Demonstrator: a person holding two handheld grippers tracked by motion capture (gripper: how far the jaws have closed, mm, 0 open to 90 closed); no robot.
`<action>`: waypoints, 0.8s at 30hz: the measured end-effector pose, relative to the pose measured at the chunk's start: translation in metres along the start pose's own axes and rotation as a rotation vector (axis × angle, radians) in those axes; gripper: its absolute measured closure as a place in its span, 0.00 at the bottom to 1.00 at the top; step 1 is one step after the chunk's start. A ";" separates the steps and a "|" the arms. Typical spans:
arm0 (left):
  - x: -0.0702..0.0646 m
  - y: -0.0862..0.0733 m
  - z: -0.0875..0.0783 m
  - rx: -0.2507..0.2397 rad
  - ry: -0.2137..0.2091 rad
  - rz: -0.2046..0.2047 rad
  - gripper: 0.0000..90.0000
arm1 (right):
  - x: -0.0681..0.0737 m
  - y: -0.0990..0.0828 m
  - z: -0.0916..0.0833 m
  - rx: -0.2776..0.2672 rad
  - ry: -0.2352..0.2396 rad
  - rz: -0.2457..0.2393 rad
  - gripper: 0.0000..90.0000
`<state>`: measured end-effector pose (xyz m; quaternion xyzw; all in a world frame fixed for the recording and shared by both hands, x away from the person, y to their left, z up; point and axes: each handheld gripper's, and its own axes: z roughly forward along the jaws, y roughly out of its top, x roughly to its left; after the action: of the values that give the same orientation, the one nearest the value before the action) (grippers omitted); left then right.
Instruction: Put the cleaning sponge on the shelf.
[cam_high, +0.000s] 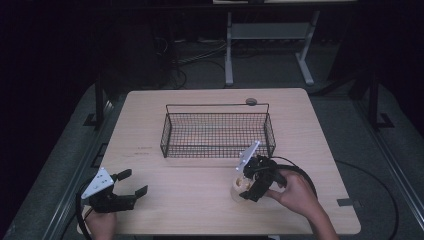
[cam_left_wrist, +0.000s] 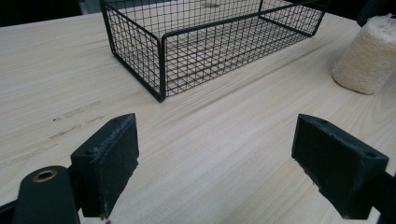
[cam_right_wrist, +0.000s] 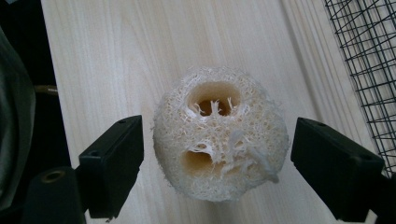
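A pale, fibrous loofah piece (cam_right_wrist: 219, 135) stands on end on the wooden table (cam_high: 200, 200), its holed top facing up. My right gripper (cam_right_wrist: 218, 161) points down over it, one jaw on each side, with a narrow gap showing between each pad and the loofah. In the high view that gripper (cam_high: 247, 187) is at the table's front right, held by a hand. My left gripper (cam_high: 135, 182) rests low at the front left, open with nothing between its jaws. In the left gripper view (cam_left_wrist: 215, 149) the loofah (cam_left_wrist: 366, 56) stands far off at the right.
A black wire basket (cam_high: 215, 150) with a raised handle sits in the middle of the table, just behind the loofah; its corner (cam_left_wrist: 161, 56) faces my left gripper. A small round dark object (cam_high: 251, 101) lies at the table's far edge. Dark floor, cables and a white table frame surround the table.
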<state>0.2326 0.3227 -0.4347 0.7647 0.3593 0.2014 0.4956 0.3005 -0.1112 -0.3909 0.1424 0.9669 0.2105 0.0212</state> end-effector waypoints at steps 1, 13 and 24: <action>0.000 0.000 0.000 0.000 0.000 -0.001 0.15 | 0.000 0.000 0.000 0.002 0.001 0.001 0.19; 0.001 0.000 0.000 -0.001 0.000 0.003 0.15 | -0.001 0.002 0.005 0.021 0.000 -0.005 0.26; 0.000 0.000 -0.001 -0.003 0.003 -0.004 0.15 | 0.000 0.002 0.006 0.023 0.011 -0.004 0.31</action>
<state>0.2323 0.3233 -0.4344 0.7628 0.3611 0.2023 0.4967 0.3022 -0.1069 -0.3953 0.1393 0.9697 0.2000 0.0147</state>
